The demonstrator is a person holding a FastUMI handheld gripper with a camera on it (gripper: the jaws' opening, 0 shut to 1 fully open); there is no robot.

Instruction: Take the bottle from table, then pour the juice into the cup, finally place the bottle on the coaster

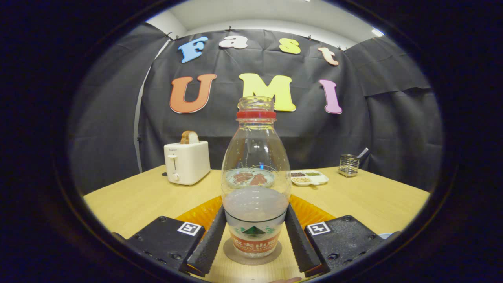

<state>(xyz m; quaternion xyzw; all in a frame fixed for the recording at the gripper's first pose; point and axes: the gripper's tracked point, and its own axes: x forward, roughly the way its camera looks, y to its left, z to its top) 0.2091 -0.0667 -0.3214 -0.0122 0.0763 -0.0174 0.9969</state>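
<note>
The uncapped bottle (255, 184) is stood upright on the round coaster (235, 251), clamped between the gripper (254, 236) fingers for steady placement.

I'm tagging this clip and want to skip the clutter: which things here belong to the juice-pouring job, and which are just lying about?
Part of the job:
- bottle, open-topped, standing upright on the coaster
- gripper, a finger against each side of the bottle

Just lying about:
- toaster with a bread slice
- divided snack dish
- mesh holder
- orange mat behind the bottle
</note>
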